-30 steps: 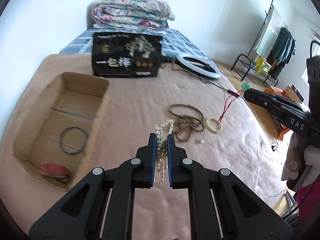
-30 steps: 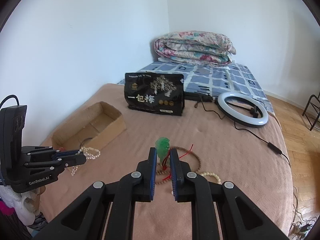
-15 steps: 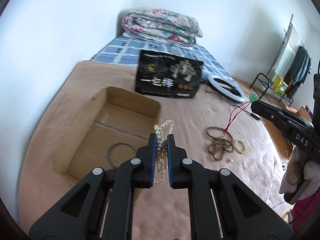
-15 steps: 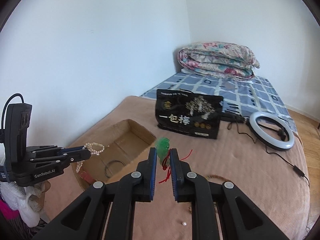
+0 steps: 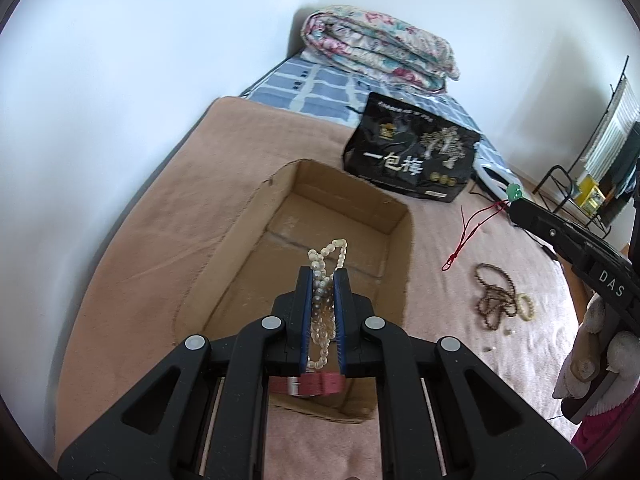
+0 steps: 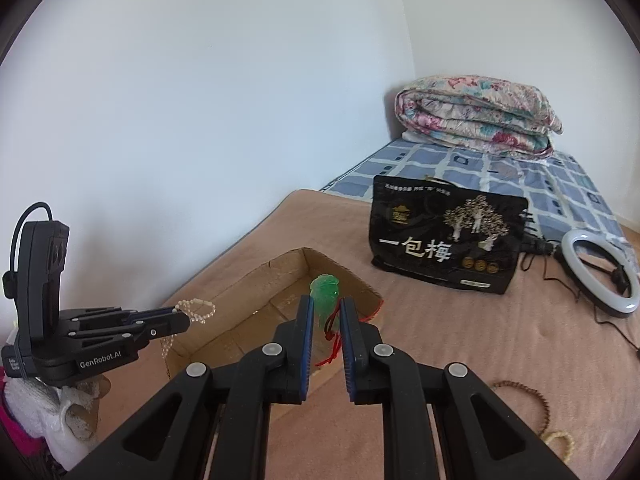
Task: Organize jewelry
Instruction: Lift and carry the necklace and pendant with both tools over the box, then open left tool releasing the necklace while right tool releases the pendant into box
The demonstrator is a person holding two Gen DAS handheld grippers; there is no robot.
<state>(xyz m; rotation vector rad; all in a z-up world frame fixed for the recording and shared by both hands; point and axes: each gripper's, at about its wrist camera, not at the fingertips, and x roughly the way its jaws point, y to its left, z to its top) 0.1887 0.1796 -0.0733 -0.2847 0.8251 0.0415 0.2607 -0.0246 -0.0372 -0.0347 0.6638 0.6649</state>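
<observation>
Your left claw (image 5: pixel 322 276), marked "GenRobot.AI", pinches the pearl necklace (image 5: pixel 325 264) above the open cardboard box (image 5: pixel 400 248). Your right claw (image 6: pixel 325 306), marked "DAS", grips the green pendant (image 6: pixel 325 292) over the box's near rim. Beyond it stands a black bag (image 6: pixel 444 240) printed "一包梅"; bare blanket (image 5: pixel 500 248) lies right.

Right gripper (image 6: pixel 324 306) clamping green pendant (image 6: pixel 325 292), cardboard box (image 6: pixel 256 280) beyond

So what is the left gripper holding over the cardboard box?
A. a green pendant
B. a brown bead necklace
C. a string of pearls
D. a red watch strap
C: the left gripper is pinched shut on the string of pearls, which pokes out past its fingers above the cardboard box.
</observation>
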